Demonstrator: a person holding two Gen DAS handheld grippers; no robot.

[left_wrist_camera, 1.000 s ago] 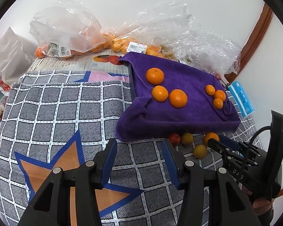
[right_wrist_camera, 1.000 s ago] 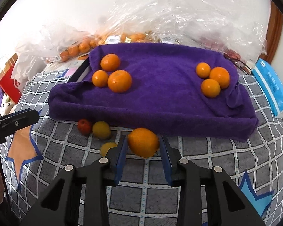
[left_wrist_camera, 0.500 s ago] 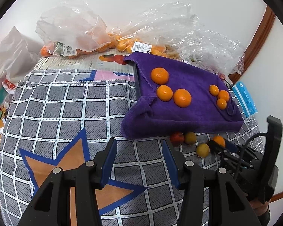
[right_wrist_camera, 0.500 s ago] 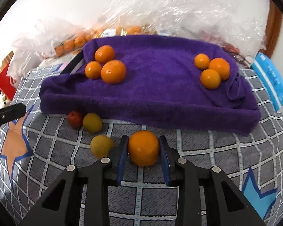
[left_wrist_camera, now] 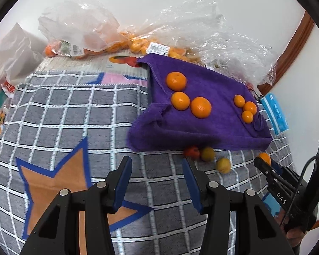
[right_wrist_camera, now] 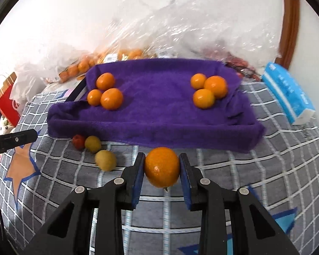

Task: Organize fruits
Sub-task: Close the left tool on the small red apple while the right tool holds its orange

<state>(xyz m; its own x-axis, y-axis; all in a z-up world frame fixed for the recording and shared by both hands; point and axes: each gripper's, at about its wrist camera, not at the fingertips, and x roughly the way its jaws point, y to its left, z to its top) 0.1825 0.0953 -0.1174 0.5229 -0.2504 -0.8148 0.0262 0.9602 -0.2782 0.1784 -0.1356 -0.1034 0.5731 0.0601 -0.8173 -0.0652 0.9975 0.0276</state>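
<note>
**Right gripper holds an orange at the towel's front edge**

At the left edge of the checked blanket point(left_wrist_camera: 53, 114), the left gripper point(left_wrist_camera: 157, 182) hangs over the orange star pattern with its blue pads spread wide and nothing between them. Further right lies the purple towel point(right_wrist_camera: 155, 110), draped over something raised, with a trio of oranges point(right_wrist_camera: 106, 93) near its left end. Below the towel's front-left corner, on the blanket, sit a small red fruit point(right_wrist_camera: 78, 141) and two yellowish fruits point(right_wrist_camera: 100, 153), close together. Next comes the right gripper point(right_wrist_camera: 161, 170), its pads pressed on both sides of an orange point(right_wrist_camera: 161, 169) just in front of the towel's front edge. A second trio of oranges point(right_wrist_camera: 209, 90) rests near the towel's right end, and a blue tissue pack point(right_wrist_camera: 287, 97) lies past the towel's right edge.

The held orange looks firm, round and fairly light, with a smooth, slightly glossy peel; it could roll or slip, so a hold across its widest middle, as here, seems soundest. Too hard a squeeze could bruise it.

The right wrist view shows pad contact on the orange plainly; the left wrist view shows only a sliver of that fruit behind the right gripper's fingers. The left wrist view alone shows the bags of oranges point(left_wrist_camera: 108, 44) clearly at the back edge and the blanket's wide left side.
</note>
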